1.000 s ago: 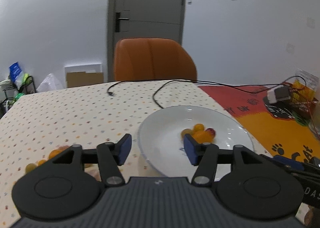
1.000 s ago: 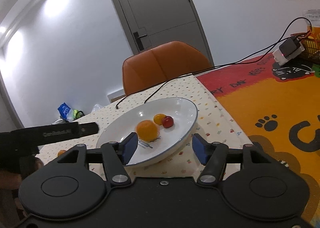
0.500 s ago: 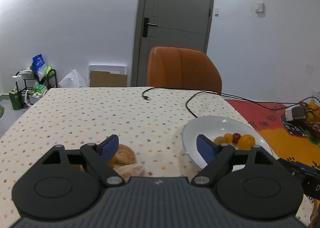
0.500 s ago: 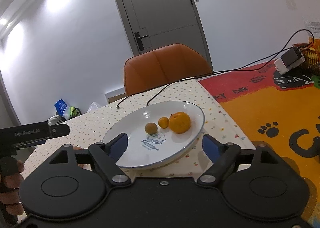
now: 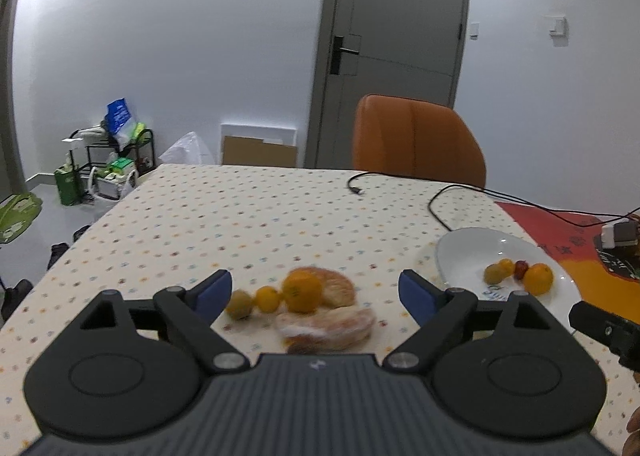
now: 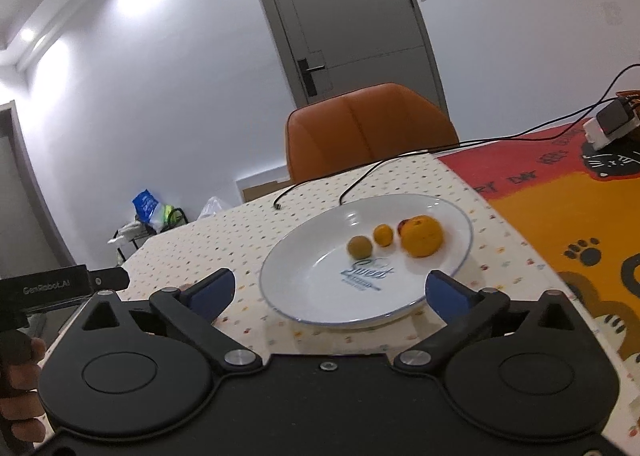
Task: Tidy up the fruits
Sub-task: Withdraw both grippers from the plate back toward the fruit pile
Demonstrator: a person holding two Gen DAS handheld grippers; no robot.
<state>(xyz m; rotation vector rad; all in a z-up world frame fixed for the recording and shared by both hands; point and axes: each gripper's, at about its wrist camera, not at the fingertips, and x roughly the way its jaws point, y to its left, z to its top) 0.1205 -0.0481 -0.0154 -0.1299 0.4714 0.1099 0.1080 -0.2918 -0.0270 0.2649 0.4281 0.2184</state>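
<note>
A white plate holds an orange, a small orange fruit, a brownish-green fruit and a small red fruit half hidden behind the orange. My right gripper hovers open just in front of the plate, empty. In the left wrist view the plate lies at the right. A loose group lies on the dotted tablecloth: an orange, a small orange fruit, a green fruit and pale peach-coloured fruits. My left gripper stands open around this group, holding nothing.
An orange chair stands at the table's far side. Black cables cross the table toward a white adapter on the red-and-orange cat mat. A hand holds the left gripper's handle. A rack with bags stands on the floor at left.
My left gripper swung left from the plate to the loose fruit on the cloth and widened. My right gripper drew back slightly and opened wider; the fruits on the plate shifted right.
</note>
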